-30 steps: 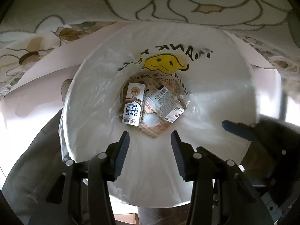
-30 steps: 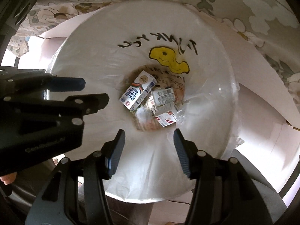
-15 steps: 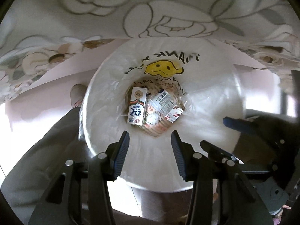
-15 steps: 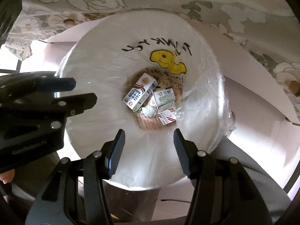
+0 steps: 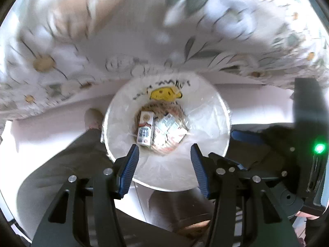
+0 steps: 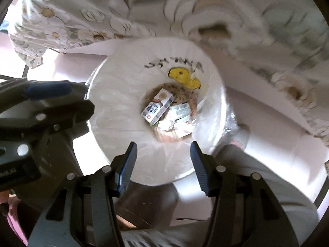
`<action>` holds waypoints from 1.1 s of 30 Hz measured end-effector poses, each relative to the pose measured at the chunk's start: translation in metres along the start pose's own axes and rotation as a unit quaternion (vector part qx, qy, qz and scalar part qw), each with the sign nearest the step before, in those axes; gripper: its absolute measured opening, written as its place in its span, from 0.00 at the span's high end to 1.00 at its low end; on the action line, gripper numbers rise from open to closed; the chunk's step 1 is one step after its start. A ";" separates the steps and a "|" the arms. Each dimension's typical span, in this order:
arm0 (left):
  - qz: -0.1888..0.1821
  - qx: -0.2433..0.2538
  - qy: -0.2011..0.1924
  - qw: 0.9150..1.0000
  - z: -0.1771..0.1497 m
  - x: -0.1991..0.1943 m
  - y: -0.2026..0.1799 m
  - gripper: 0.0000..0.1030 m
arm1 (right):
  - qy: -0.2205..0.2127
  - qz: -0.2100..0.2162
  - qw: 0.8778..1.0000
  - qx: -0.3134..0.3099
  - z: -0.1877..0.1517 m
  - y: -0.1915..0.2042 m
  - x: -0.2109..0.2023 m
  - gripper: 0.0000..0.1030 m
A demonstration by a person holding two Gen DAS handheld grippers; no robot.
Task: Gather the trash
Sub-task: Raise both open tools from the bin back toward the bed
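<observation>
Both grippers are hanging over the bin (image 5: 218,123) — left gripper (image 5: 164,160) empty, its jaws just widening; right gripper (image 6: 163,158) gaping with nothing between. Down in the liner's bottom the milk carton (image 6: 157,108) is lying among other cartons (image 5: 170,127).

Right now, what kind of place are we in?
Probably a room in a home: a bin lined with a smiley-face plastic bag holds milk cartons, beside a table under a floral cloth.
</observation>
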State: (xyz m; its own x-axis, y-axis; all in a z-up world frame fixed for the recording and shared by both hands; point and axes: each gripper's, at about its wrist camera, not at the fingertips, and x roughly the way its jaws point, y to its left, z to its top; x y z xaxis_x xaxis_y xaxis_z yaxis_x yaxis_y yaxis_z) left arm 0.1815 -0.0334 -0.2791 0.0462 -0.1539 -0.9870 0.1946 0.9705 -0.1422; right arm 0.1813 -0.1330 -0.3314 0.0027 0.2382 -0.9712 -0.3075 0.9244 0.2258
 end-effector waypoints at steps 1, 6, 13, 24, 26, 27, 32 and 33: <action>0.001 0.002 -0.009 1.000 0.000 -0.010 -0.002 0.47 | -0.008 -0.004 1.000 -0.006 0.000 0.001 -0.009 0.47; -0.006 0.008 -0.044 0.999 0.003 -0.050 -0.007 0.47 | -0.049 -0.010 0.998 -0.026 0.001 0.008 -0.056 0.47; 0.000 0.016 -0.099 0.995 0.010 -0.113 -0.008 0.43 | -0.098 -0.014 0.994 -0.050 0.005 0.018 -0.122 0.46; 0.021 0.021 -0.170 0.985 0.019 -0.187 -0.014 0.29 | -0.168 -0.033 0.982 -0.080 0.006 0.036 -0.208 0.30; 0.027 0.024 -0.182 0.983 0.023 -0.199 -0.016 0.29 | -0.176 -0.037 0.980 -0.085 0.008 0.037 -0.218 0.30; 0.027 0.023 -0.187 0.982 0.024 -0.203 -0.015 0.29 | -0.185 -0.039 0.978 -0.088 0.008 0.038 -0.227 0.30; 0.029 0.025 -0.215 0.976 0.034 -0.235 -0.013 0.29 | -0.213 -0.044 0.972 -0.092 0.012 0.040 -0.259 0.30; 0.033 0.026 -0.220 0.975 0.036 -0.240 -0.013 0.29 | -0.219 -0.044 0.971 -0.091 0.013 0.039 -0.266 0.30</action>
State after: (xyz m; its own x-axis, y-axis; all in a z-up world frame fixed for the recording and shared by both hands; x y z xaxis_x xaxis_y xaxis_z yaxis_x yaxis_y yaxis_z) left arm 0.2034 -0.0159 -0.0378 0.4742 -0.1670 -0.8644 0.2260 0.9720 -0.0638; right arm 0.1810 -0.1559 -0.0631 0.4286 0.3009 -0.8519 -0.4500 0.8887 0.0875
